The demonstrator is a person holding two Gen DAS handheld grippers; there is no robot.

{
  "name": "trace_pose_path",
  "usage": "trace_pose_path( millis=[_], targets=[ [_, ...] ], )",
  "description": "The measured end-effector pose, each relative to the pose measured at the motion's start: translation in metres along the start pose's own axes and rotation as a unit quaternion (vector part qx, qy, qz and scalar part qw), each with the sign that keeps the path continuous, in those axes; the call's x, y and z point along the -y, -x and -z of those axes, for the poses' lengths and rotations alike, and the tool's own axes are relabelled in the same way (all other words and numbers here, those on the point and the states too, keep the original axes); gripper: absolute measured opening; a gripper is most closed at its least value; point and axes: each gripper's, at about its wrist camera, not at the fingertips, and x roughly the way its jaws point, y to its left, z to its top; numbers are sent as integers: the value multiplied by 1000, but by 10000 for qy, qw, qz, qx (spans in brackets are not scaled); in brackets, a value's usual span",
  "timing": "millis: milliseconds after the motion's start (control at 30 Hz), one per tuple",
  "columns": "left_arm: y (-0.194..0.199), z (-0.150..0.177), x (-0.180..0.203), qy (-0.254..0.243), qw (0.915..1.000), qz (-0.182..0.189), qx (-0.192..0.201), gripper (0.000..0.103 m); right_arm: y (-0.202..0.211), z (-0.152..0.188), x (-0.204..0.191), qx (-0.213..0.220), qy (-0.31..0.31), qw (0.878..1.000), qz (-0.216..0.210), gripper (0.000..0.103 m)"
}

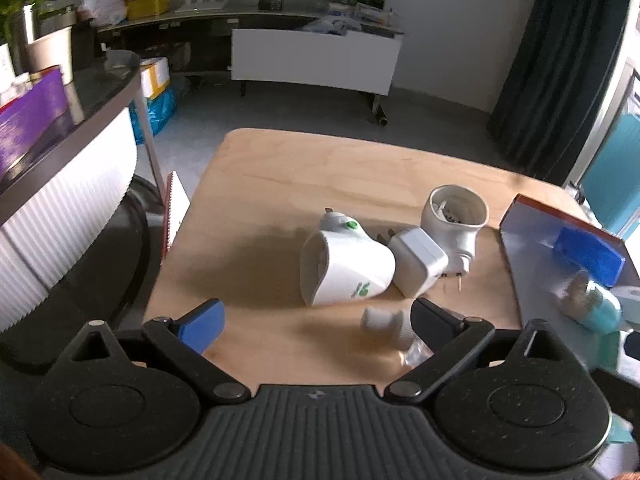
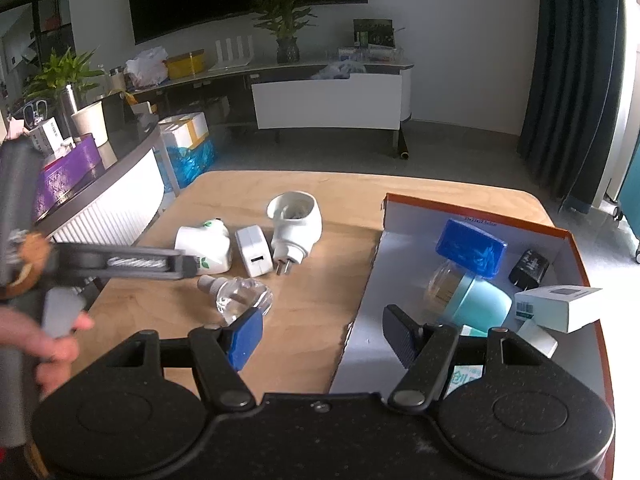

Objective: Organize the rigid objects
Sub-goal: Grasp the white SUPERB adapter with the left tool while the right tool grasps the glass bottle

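On table (image 1: 280,168) | left gripper (image 1: 316,320) wide open, empty – bottle (image 1: 386,322) beside finger.

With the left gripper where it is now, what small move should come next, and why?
Probably ease the left gripper down around the clear refill bottle and close. Its jaws stand open and empty just above the bottle, which still lies on the table outside the box.
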Motion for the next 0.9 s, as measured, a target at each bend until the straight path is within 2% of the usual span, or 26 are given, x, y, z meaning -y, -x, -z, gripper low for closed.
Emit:
trace_pose_path(
  millis=[267,333,367,433,533,767,833,900],
  targets=[
    [-36,-10,7,-263,9996,81,-1,103,-13,3,-7,-117,41,9999,-85,80],
    [-42,-11,8,-344,9994,93,53,100,-18,3,-10,-153,33,9998,-135,80],
    [-44,-11,7,-398,9991,89,116,92,-21,3,-12,-176,33,9997,-169,80],
    [-47,-11,4,-462,9985,268,108,70,-27,4,-16,-234,23,9995,-194,80],
    [-43,-6,0,-617,9973,330,199,67,-37,5,-24,-318,-4,9991,-275,80],
    [-7,1,-24,-389,9980,293,415,66,-66,2,-47,-472,-367,9970,-494,82],
    [7,4,-33,-227,9982,283,472,65,-76,1,-54,-440,-551,9966,-428,88],
    [17,8,-36,-157,9980,313,522,63,-86,2,-61,-419,-668,9965,-277,89]
  ],
)
